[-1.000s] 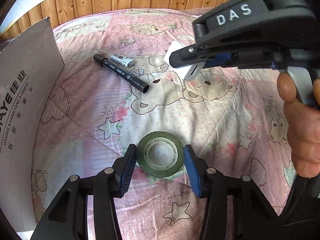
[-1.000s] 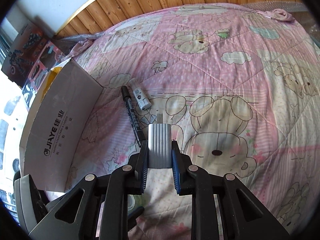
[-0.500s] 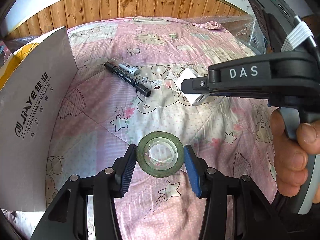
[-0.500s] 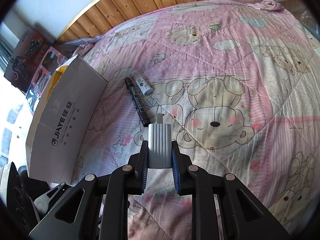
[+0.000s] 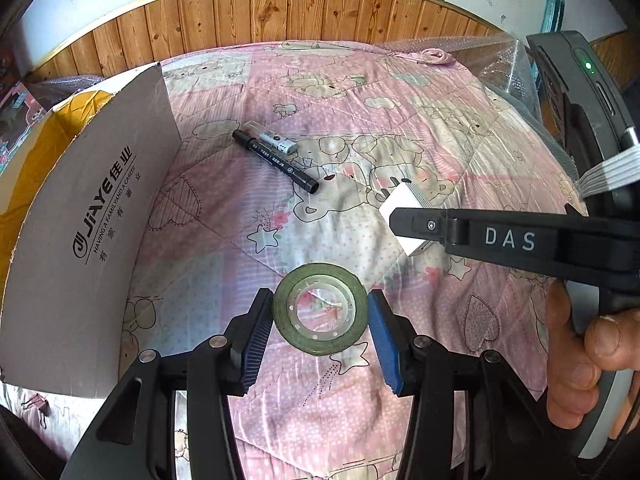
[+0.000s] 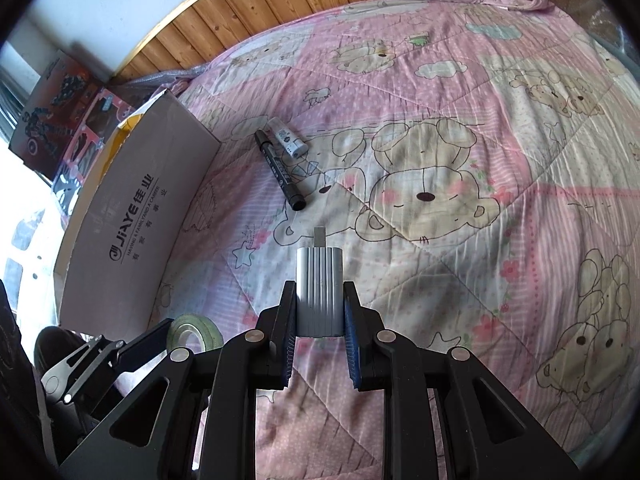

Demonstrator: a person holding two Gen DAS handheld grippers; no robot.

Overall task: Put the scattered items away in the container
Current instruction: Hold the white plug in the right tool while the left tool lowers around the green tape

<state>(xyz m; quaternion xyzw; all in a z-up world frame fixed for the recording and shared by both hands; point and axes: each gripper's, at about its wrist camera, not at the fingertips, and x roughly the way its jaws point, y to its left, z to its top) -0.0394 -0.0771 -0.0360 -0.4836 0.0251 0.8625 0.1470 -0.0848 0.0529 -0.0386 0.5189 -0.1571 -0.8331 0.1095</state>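
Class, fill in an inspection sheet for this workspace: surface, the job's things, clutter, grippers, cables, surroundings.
Surface: pink bear-print quilt.
Job's things: black marker and small clear-capped tube lie side by side; cardboard box stands at the left.
Clutter: binder clip beside the box.
Grippers: left gripper holds a green tape roll; right gripper holds a white charger plug.
Cables: grey ribbon cable on the right gripper.
Surroundings: wood panelling, toy boxes.
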